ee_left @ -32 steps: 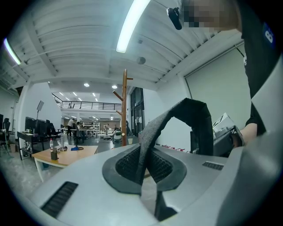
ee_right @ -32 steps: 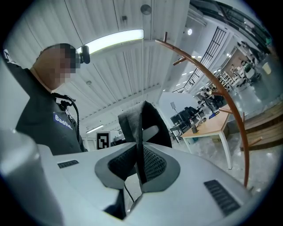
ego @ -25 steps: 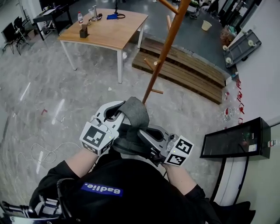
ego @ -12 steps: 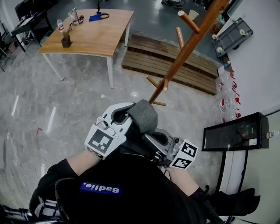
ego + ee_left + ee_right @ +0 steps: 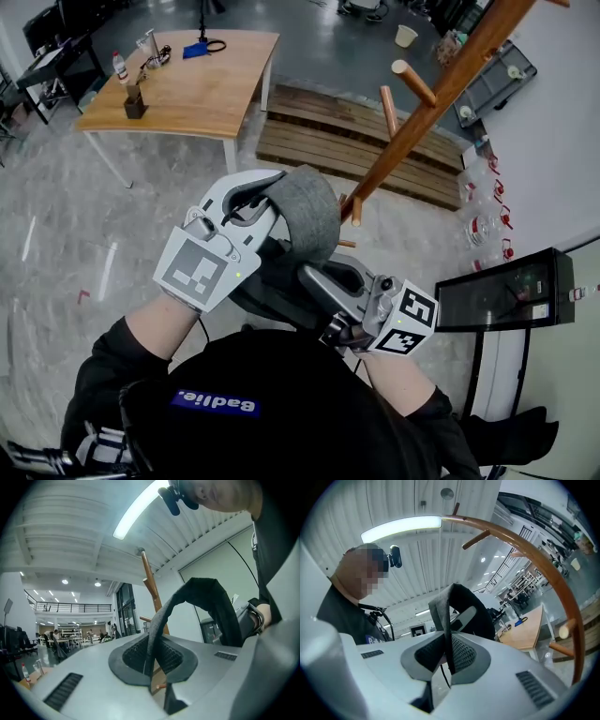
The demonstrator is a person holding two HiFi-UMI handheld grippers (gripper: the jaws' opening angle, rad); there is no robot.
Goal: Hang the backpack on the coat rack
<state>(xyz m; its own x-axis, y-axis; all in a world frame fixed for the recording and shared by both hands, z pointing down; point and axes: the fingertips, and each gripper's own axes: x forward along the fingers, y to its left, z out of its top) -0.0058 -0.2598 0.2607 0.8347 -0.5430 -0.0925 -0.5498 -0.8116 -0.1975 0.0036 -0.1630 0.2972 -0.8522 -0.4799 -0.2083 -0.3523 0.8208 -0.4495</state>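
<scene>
A grey strap loop [image 5: 312,211] of the dark backpack [image 5: 272,295] arches between my two grippers; the bag's body is mostly hidden beneath them. My left gripper [image 5: 255,202] is shut on the strap's left end [image 5: 154,630]. The right gripper [image 5: 317,281] is shut on the other end [image 5: 445,620]. The wooden coat rack [image 5: 422,122] leans across the head view just behind the strap, with pegs [image 5: 412,82] sticking out above it. The rack's pole [image 5: 151,585] rises behind the strap in the left gripper view, and it curves overhead [image 5: 534,559] in the right gripper view.
A wooden table [image 5: 197,75] with a bottle and small items stands at the back left. A low wooden platform [image 5: 347,141] lies behind the rack's foot. A black glass-fronted cabinet [image 5: 506,295] stands against the right wall. Grey stone floor [image 5: 75,234] spreads to the left.
Both grippers have risen with the strap and moved closer to the rack; the strap now overlaps the pole's lower part. The jaws stay shut on it.
</scene>
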